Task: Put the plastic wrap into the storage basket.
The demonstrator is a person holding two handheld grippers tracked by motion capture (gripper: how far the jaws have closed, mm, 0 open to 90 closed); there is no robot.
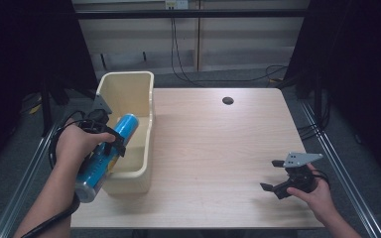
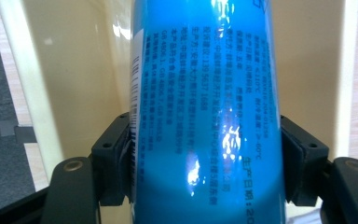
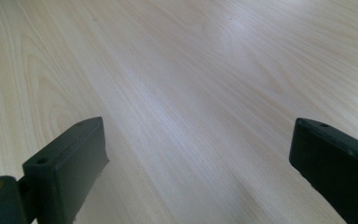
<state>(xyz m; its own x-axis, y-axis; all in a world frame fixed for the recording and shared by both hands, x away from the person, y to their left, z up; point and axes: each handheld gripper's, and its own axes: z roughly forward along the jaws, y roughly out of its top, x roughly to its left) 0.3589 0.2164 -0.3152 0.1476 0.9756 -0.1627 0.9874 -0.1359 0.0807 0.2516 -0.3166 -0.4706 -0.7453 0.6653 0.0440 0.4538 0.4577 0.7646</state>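
The blue can (image 1: 108,156) is gripped around its middle by the left claw (image 1: 110,144) and held tilted over the cream bin (image 1: 138,174), probably to be put inside, while the right claw (image 1: 274,176) rests open and empty above the worktop (image 1: 213,148).

We see a pale wooden table (image 1: 218,148) with a dark round hole (image 1: 227,100), grey floor (image 1: 20,163) around it, black drapes (image 1: 362,59) at both sides, a light panelled wall (image 1: 228,39) behind, black cables (image 1: 178,59) trailing down it.
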